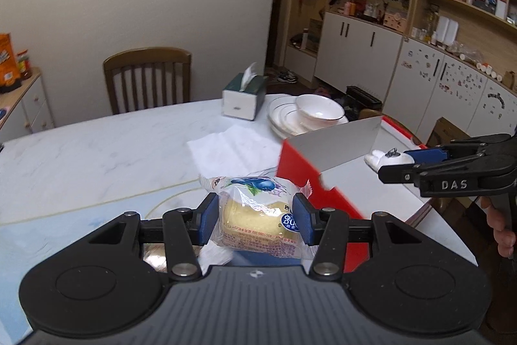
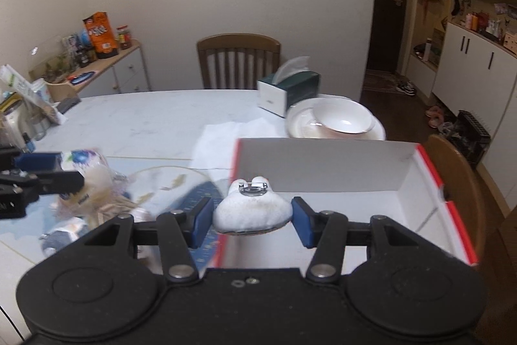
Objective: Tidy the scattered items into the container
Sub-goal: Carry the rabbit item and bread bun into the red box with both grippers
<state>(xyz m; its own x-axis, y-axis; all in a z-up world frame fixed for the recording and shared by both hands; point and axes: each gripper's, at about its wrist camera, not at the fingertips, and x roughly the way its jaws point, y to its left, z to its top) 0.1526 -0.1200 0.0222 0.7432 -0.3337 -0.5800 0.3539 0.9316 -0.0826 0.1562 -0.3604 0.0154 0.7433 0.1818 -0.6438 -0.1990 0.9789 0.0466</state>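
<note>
Your white marble-patterned table (image 1: 97, 144) carries a red cardboard box with a white inside (image 2: 420, 183) near its right edge. Your left tongs (image 1: 255, 217) are clamped on a clear-wrapped yellow cake with a blueberry label (image 1: 255, 215), held above the table just left of the box. Your right tongs (image 2: 252, 220) grip a small white plush toy with a metal clip (image 2: 252, 209), raised over the box's near-left corner.
</note>
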